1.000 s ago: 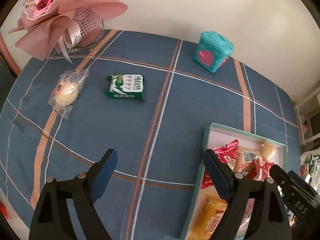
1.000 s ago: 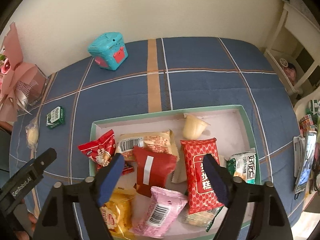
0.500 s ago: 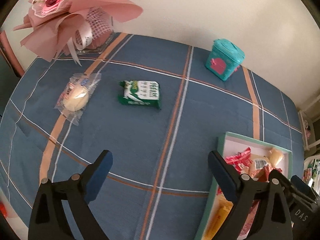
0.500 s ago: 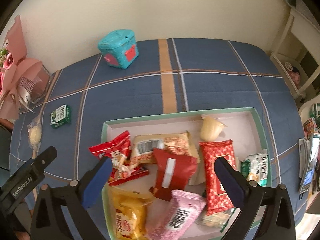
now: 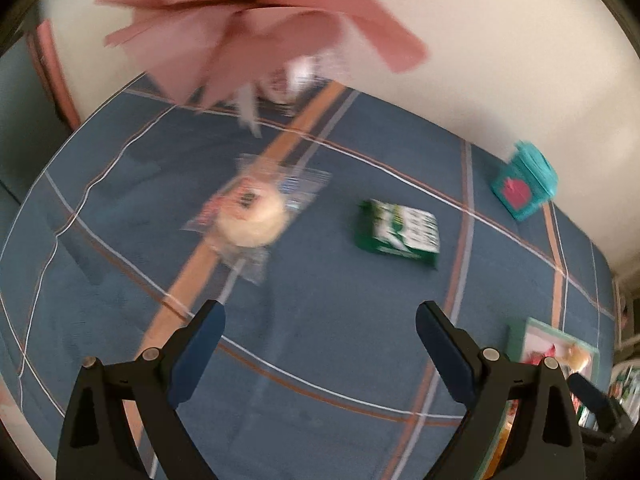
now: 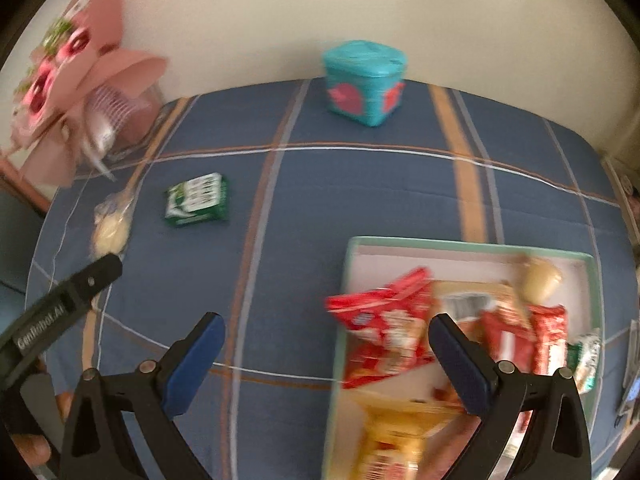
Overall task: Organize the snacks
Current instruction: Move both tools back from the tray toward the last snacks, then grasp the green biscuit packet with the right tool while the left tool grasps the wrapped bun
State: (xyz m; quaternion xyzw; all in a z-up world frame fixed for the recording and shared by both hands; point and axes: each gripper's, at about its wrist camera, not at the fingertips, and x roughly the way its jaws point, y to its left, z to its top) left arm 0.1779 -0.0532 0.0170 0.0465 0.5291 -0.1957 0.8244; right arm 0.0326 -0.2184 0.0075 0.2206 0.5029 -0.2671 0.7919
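Note:
A clear-wrapped pale bun [image 5: 250, 216] and a green snack packet [image 5: 400, 232] lie loose on the blue plaid tablecloth. My left gripper [image 5: 318, 320] hangs above the cloth just short of them, jaws wide open and empty. In the right wrist view the green-rimmed tray [image 6: 460, 244] holds several snacks, among them a red packet [image 6: 384, 328], a yellow packet [image 6: 400, 432] and a jelly cup [image 6: 540, 280]. My right gripper [image 6: 326, 328] is open and empty over the tray's left edge. The green packet [image 6: 198, 200] and the bun [image 6: 110, 224] lie far left, beyond the left gripper's finger [image 6: 68, 304].
A pink bouquet [image 5: 260, 20] stands at the table's back left corner, overhanging the bun's area. A teal box with red patches [image 6: 364, 82] sits by the back wall. The tray's corner [image 5: 556, 344] shows at lower right in the left wrist view. Both views are motion-blurred.
Both grippers have swung left across the table and their jaws have widened. The tray has slid to the right in both views, and the bun and green packet are now closer to the left gripper.

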